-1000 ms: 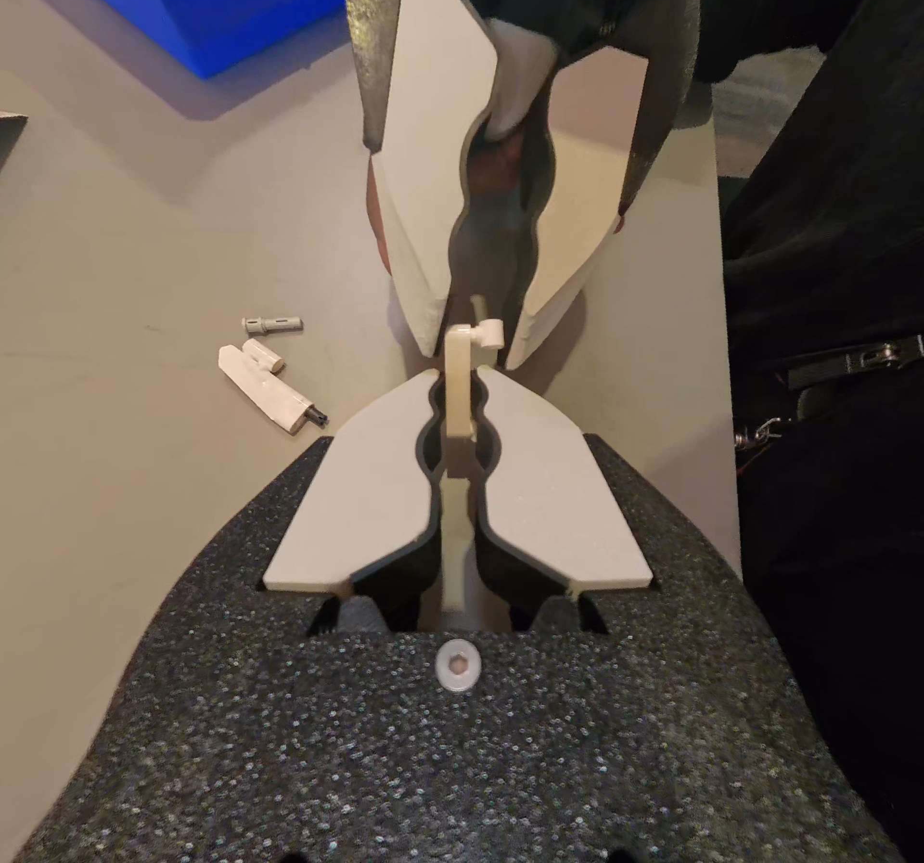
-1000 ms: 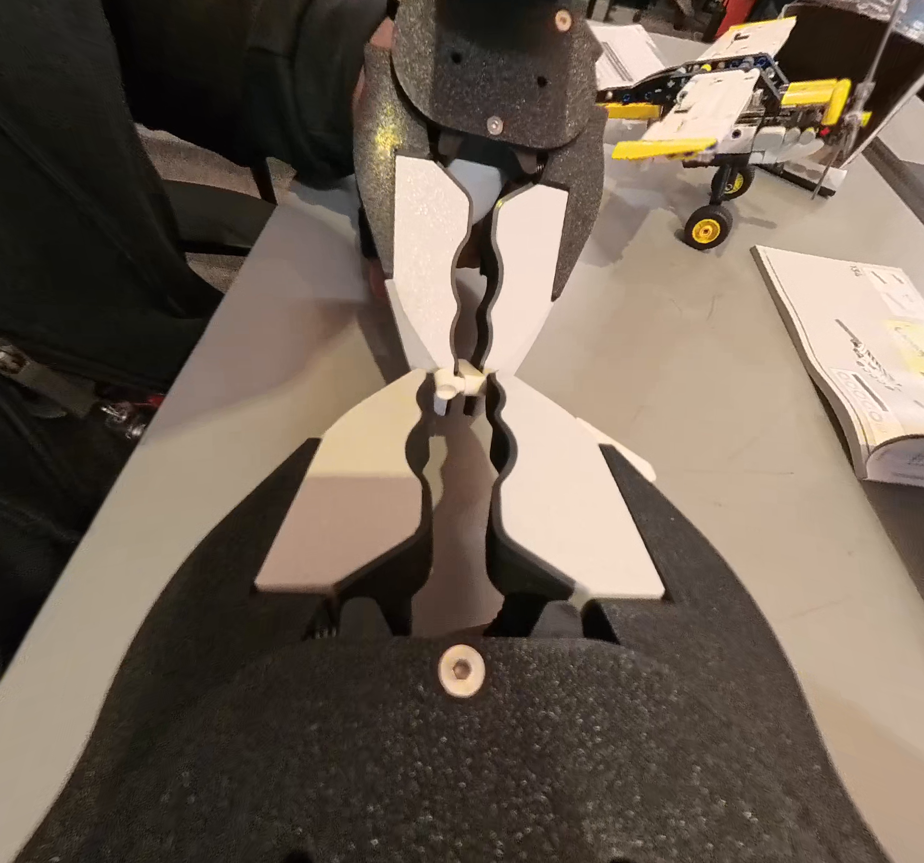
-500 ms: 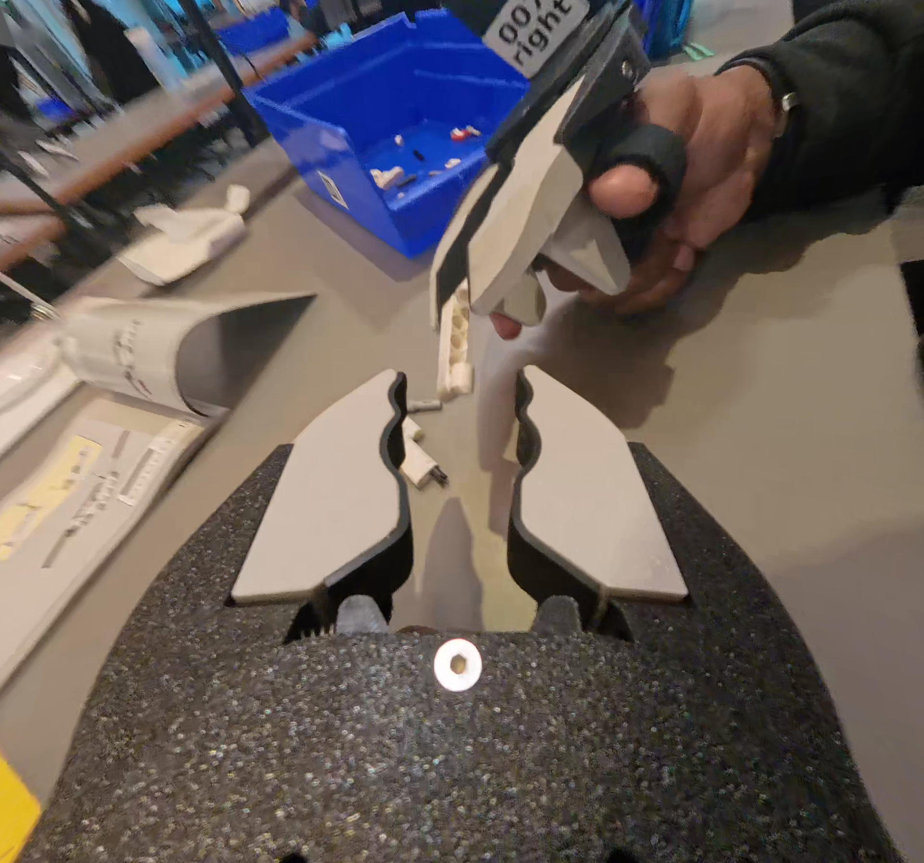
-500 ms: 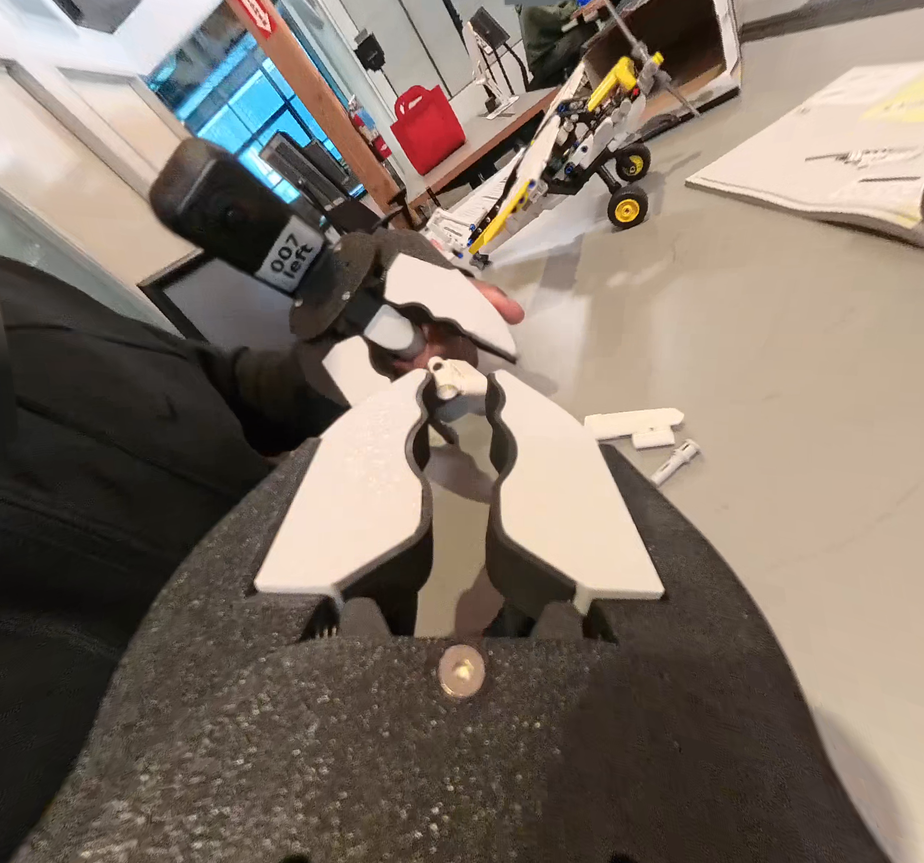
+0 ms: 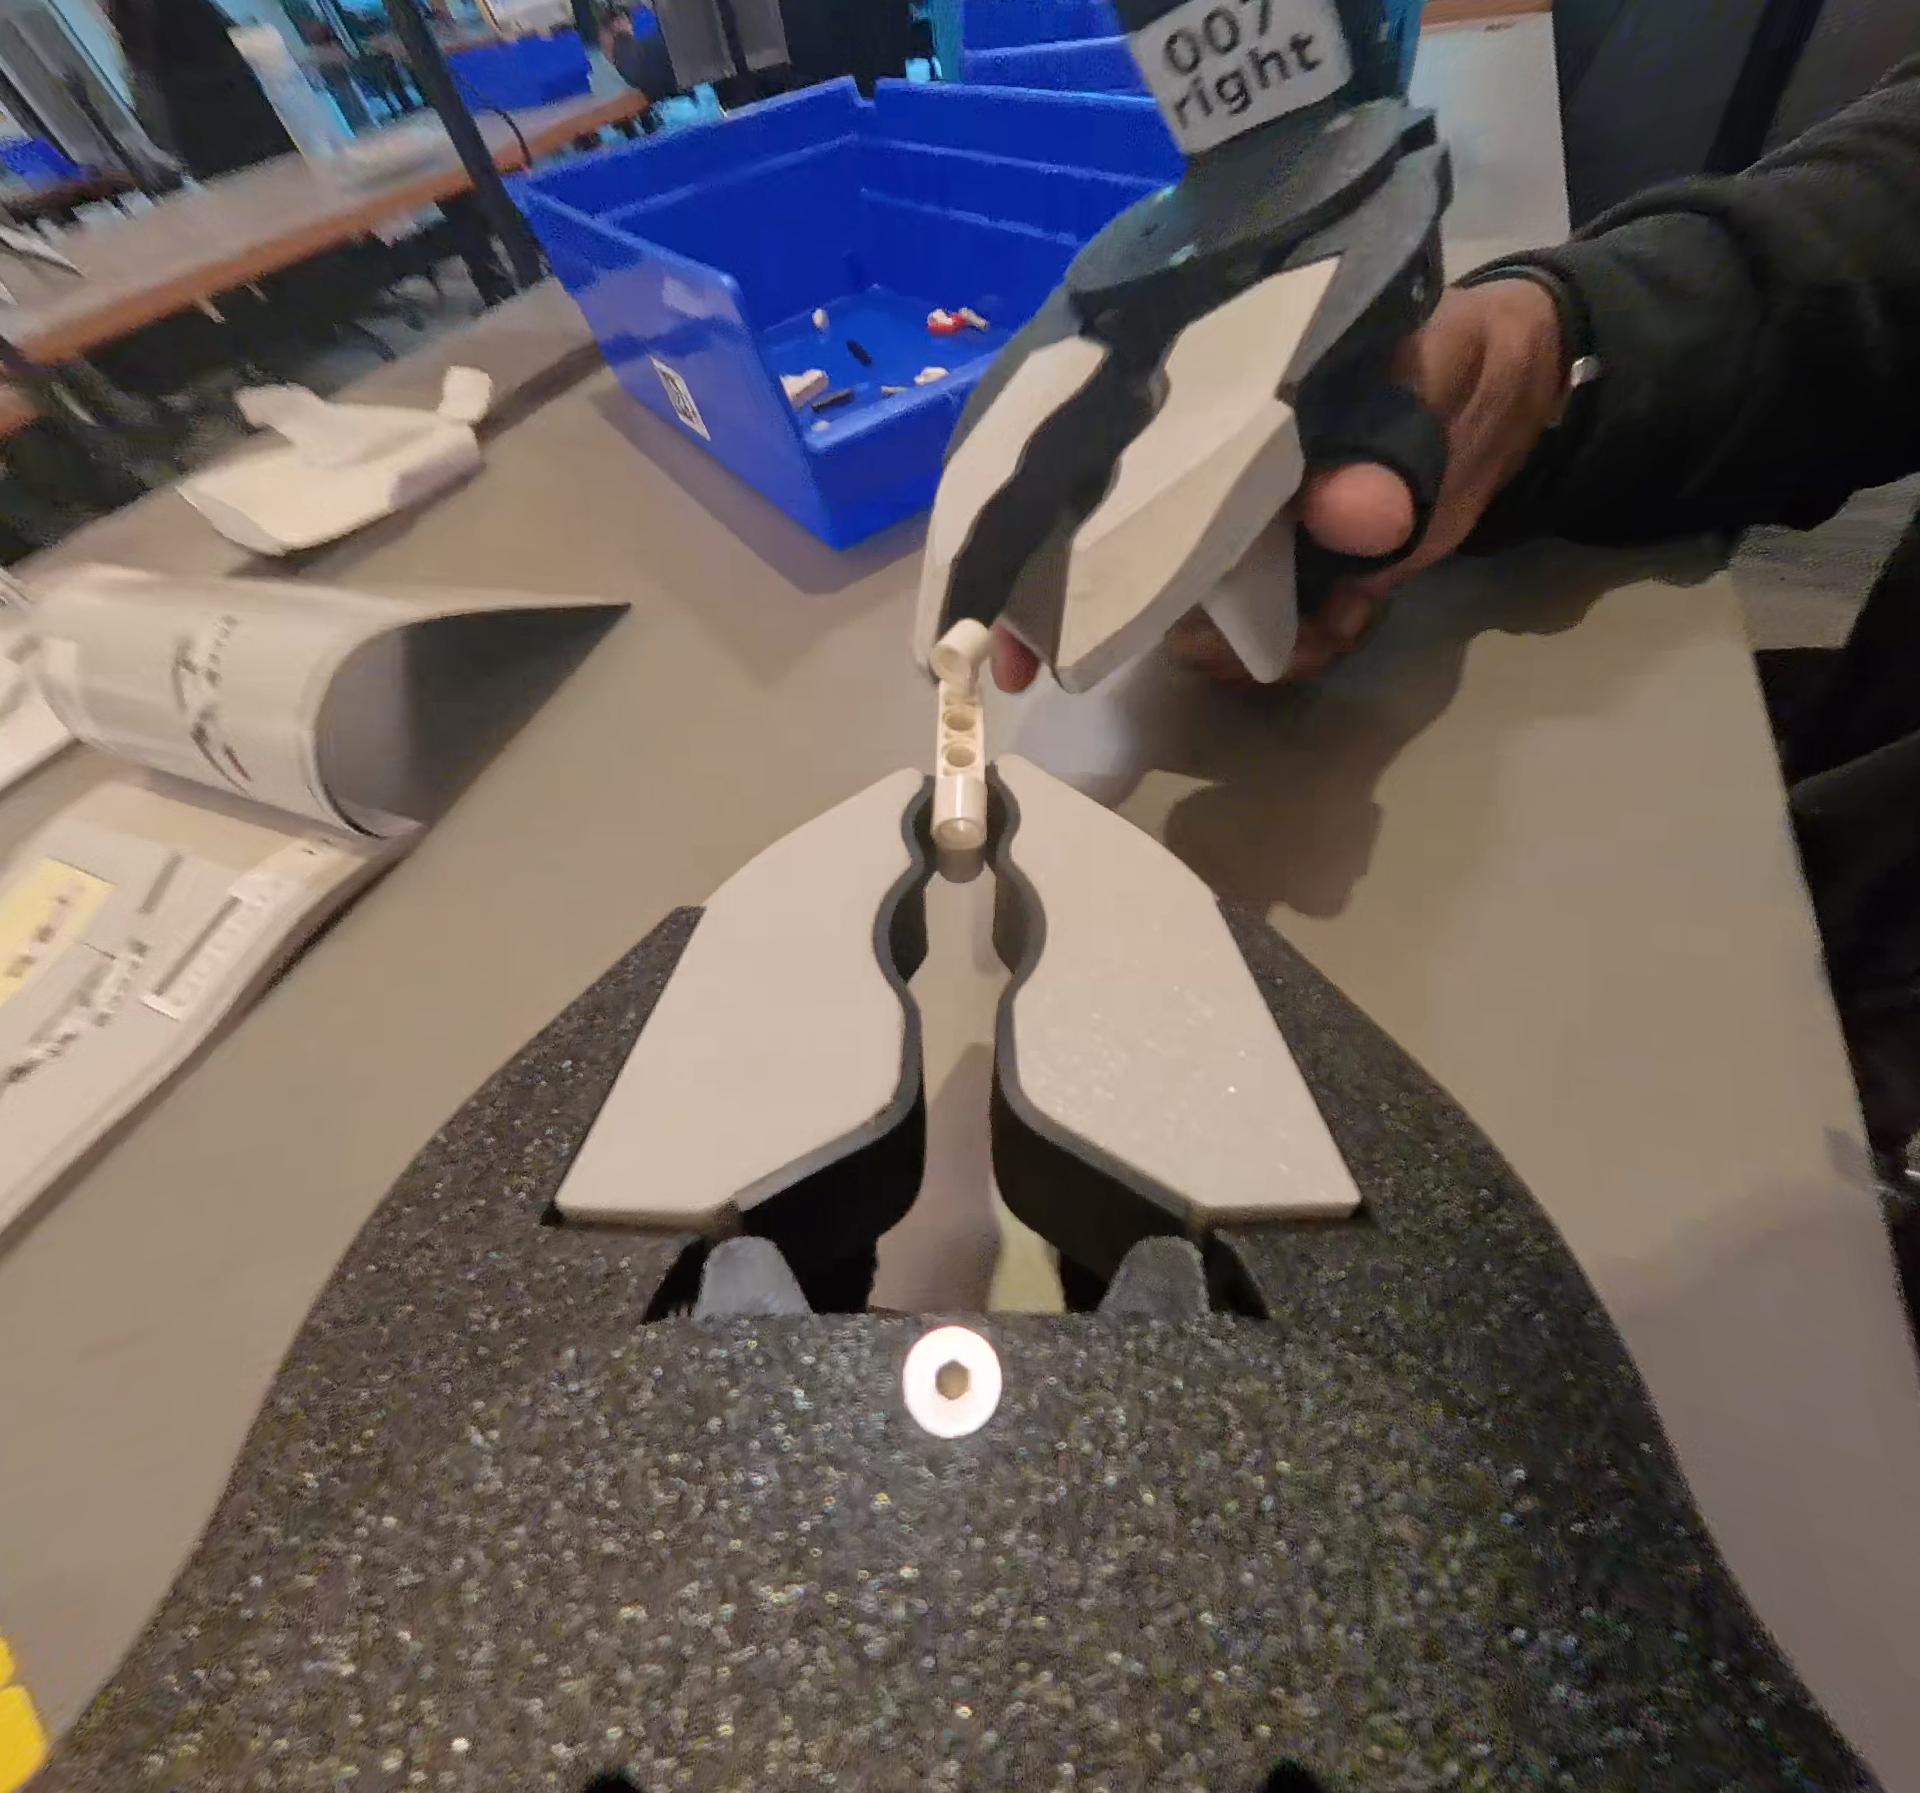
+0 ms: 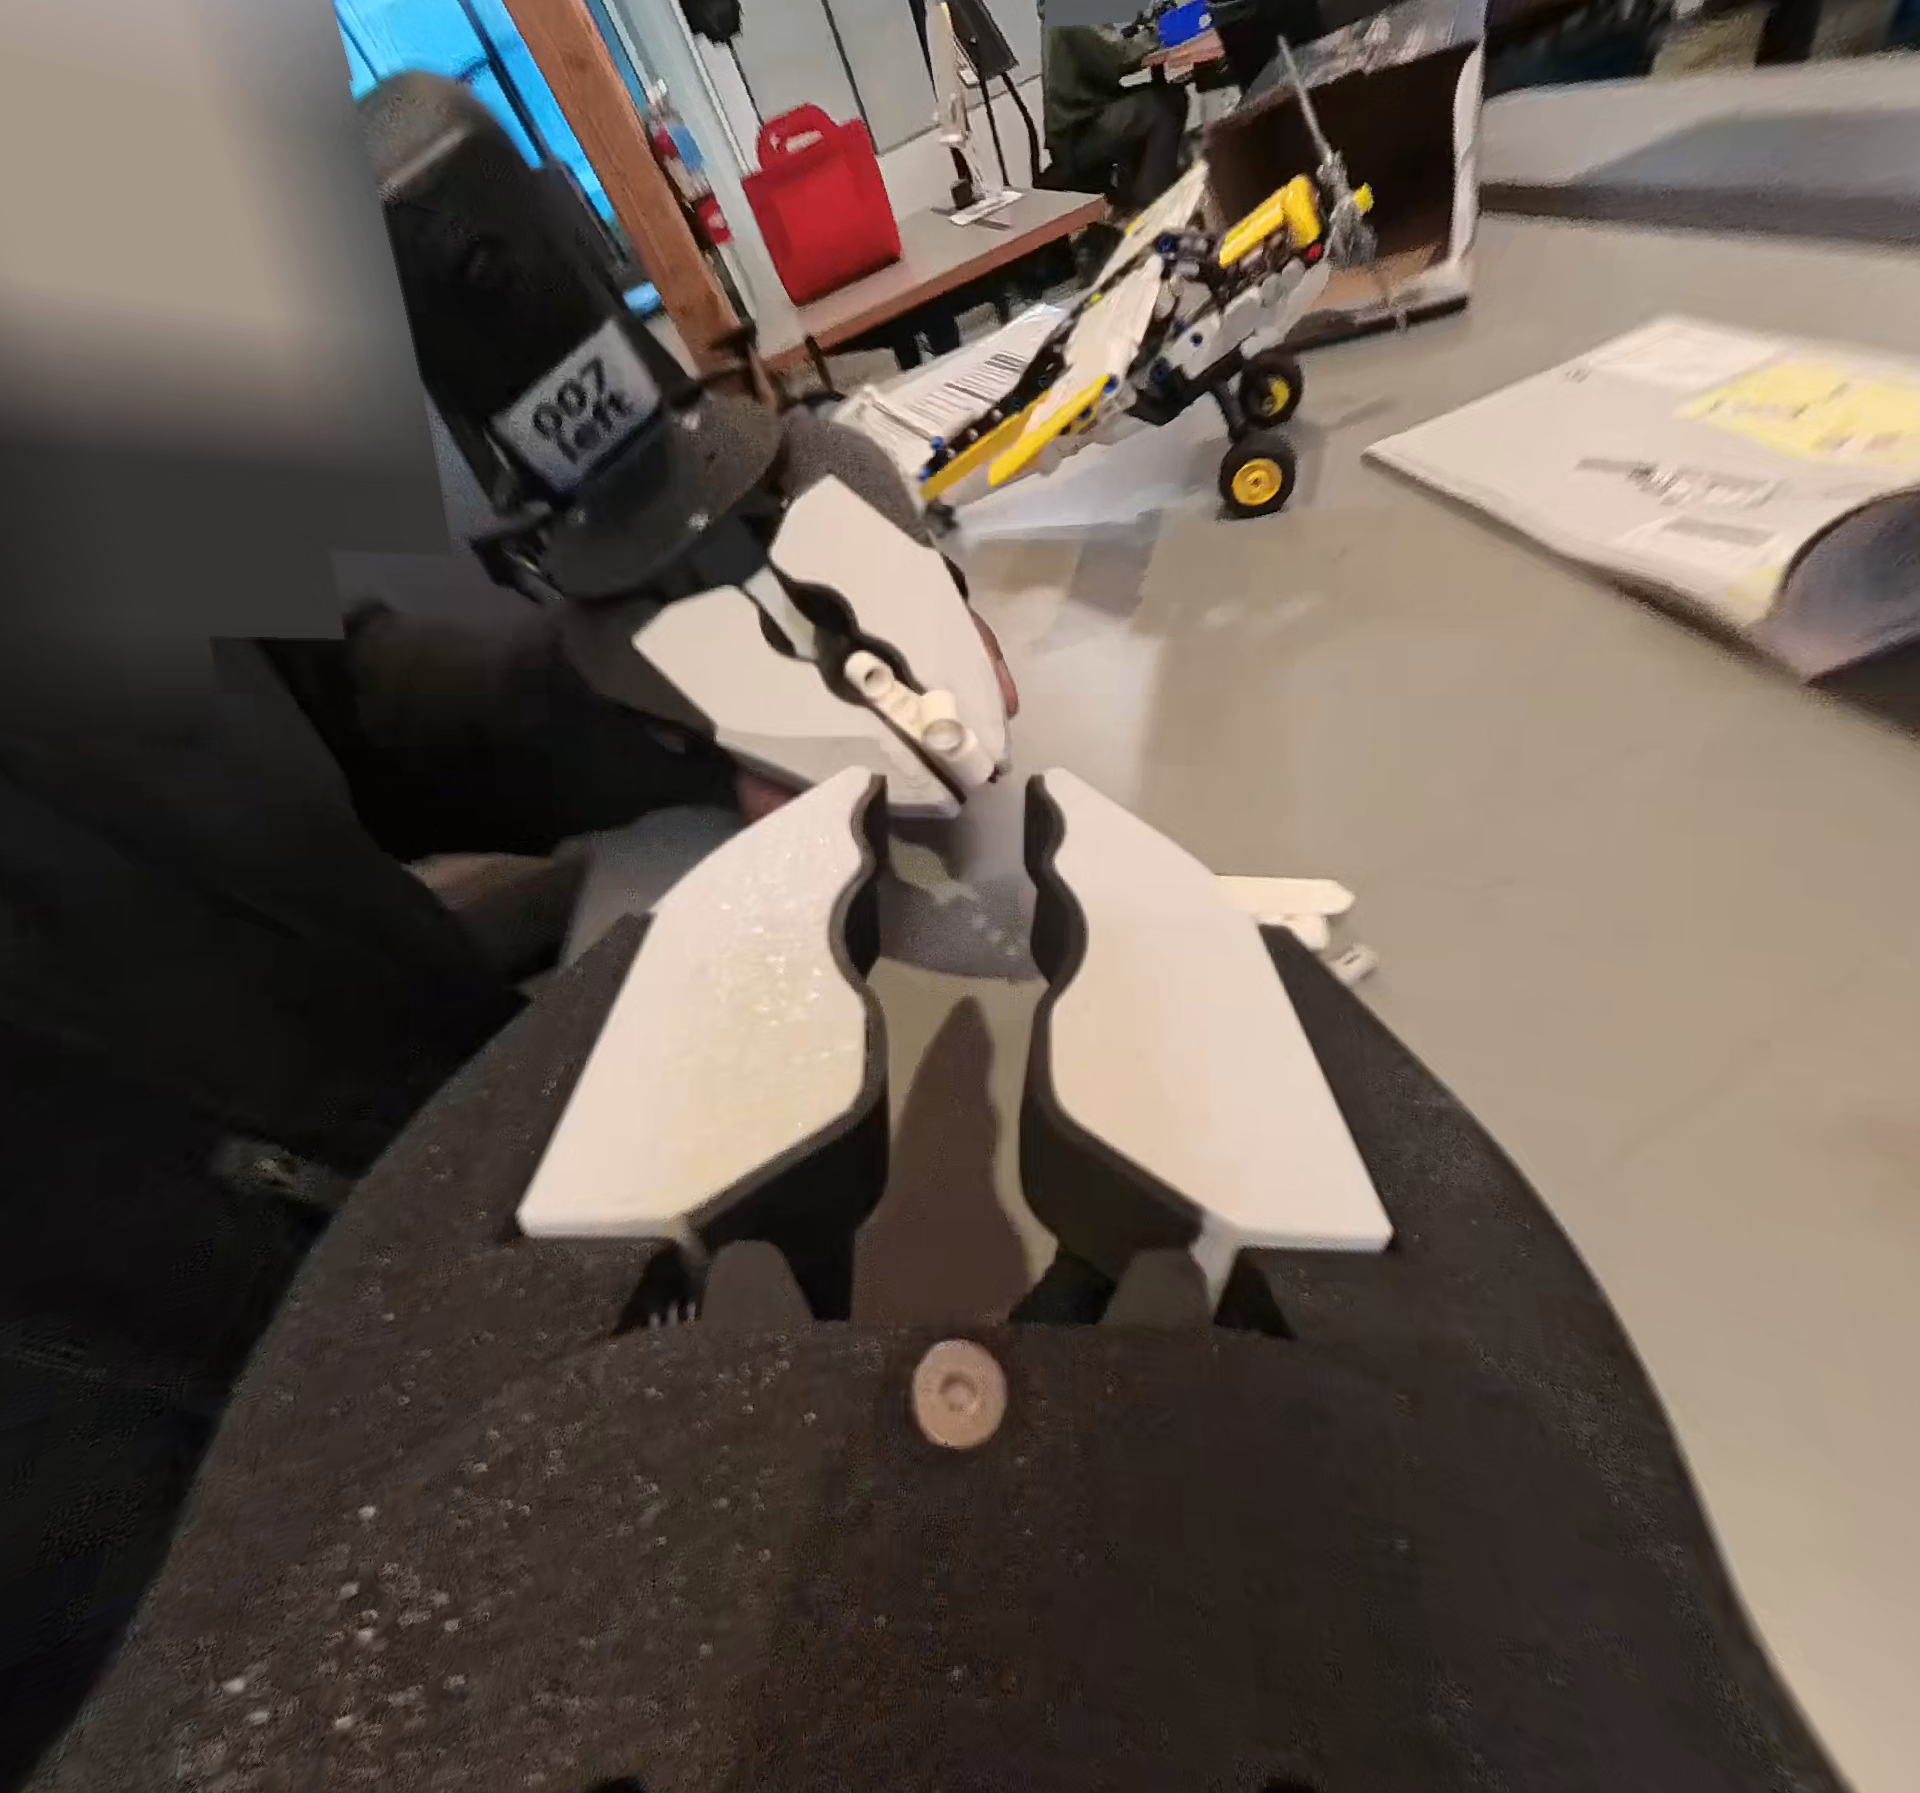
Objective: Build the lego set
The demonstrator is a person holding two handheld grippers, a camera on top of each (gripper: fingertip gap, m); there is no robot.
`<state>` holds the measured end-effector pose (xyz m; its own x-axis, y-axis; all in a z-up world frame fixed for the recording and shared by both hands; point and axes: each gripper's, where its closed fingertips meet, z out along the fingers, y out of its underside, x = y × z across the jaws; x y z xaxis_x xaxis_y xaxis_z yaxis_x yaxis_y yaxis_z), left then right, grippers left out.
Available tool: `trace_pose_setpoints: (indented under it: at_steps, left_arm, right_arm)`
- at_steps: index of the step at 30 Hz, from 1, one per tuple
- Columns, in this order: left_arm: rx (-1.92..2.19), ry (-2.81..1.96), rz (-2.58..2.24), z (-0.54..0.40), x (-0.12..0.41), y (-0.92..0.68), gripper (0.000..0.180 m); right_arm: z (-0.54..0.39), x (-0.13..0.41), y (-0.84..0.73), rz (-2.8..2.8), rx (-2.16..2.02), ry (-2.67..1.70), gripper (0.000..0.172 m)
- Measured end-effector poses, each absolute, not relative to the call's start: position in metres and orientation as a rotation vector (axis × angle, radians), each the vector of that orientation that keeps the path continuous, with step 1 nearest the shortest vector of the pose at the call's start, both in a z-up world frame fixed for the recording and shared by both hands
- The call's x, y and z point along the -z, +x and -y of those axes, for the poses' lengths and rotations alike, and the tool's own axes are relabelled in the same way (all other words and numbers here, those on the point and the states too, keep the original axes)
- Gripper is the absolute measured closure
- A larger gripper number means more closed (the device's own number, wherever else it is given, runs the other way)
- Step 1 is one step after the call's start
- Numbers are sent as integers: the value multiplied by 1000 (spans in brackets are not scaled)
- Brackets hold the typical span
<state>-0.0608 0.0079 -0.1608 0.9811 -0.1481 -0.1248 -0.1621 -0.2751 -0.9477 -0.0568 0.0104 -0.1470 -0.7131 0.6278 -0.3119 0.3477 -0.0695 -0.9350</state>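
Clerk: Item one?

Checker: White holed beam [image 5: 958,735], one. It is off the counter [image 5: 623,704], standing out from the left tongs [image 5: 961,813] toward 12 o'clock. The tongs are closed narrow on its near end, with a pad against each side.

Clerk: Anything fitted to it?

Checker: Small white sleeve piece [image 5: 961,647], one, at the beam's far end and set crosswise.

Clerk: Right tongs?

Checker: The right tongs [image 6: 956,793] are part open and empty. The tips sit just beside the sleeve piece, and no pad presses on it. A hand [image 5: 1455,455] holds them, at 2 o'clock in the left wrist view.

Clerk: Handling note?

Checker: My judgement only. The beam is gripped at one end, so any push at the far end works as a lever. A firm left grip and a touch along the beam's length would suit it better than a touch across it.

Clerk: Surroundings?

Checker: Blue bin [image 5: 727,361], one, at 12 o'clock with a few small parts inside. Open booklet [image 5: 156,912], one, at 9 o'clock. From the right wrist view there are loose white pieces [image 6: 1288,896] on the counter at 3 o'clock. There is also a yellow and white wheeled model [image 6: 1143,341] at 1 o'clock, well apart.
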Motion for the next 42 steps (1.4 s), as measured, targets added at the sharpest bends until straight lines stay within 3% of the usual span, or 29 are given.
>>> trace_pose_setpoints:
  at_steps: [7, 12, 38, 42]
  left_arm:
    - [132, -1897, -246, -7, 170, -53, 173]
    - [192, -1906, -261, -6, 173, -48, 173]
    - [564, -1867, -267, 1, 165, -29, 173]
    - [705, -1842, -89, 1, 157, -38, 173]
  right_arm:
    - [-3, 150, -56, 2062, -1730, -889, 149]
    - [-2, 150, -55, 2067, -1723, -848, 164]
    - [2, 147, -36, 2187, -1890, -626, 164]
    - [-6, 143, -42, 2121, -1773, -550, 143]
